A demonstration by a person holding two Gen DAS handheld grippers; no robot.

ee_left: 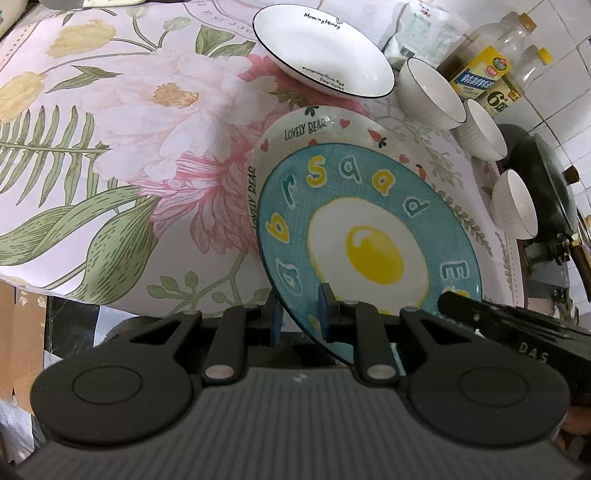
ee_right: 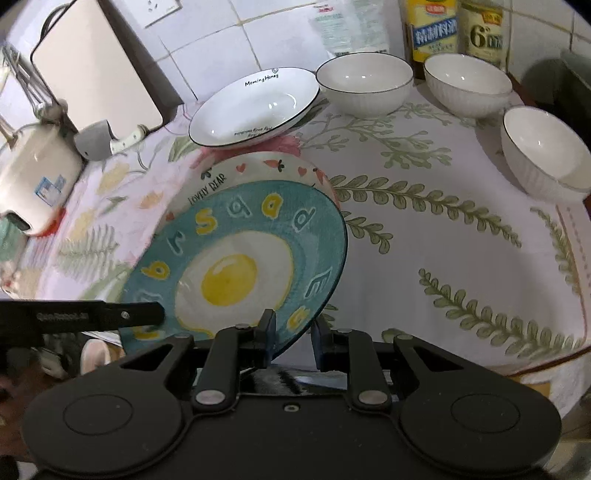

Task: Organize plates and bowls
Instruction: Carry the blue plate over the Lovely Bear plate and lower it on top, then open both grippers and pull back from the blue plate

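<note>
A teal plate with a fried-egg picture (ee_left: 369, 236) (ee_right: 236, 266) is held tilted above a cream "Lovely Bear" plate (ee_left: 295, 129) (ee_right: 258, 166) on the floral tablecloth. My left gripper (ee_left: 299, 317) straddles the teal plate's near rim, jaws narrowly apart with the rim between them. My right gripper (ee_right: 293, 332) straddles the same plate's rim from the other side; a small gap shows beside its right finger. A white "Morning Honey" plate (ee_left: 325, 55) (ee_right: 255, 107) lies farther back. Three white bowls (ee_left: 428, 92) (ee_right: 364, 83) stand at the back right.
Oil and vinegar bottles (ee_left: 484, 70) (ee_right: 432, 29) stand against the tiled wall behind the bowls. A dark pan (ee_left: 554, 184) sits right of the table. A cutting board (ee_right: 96, 70), a knife block and a white appliance (ee_right: 33, 177) stand at the left.
</note>
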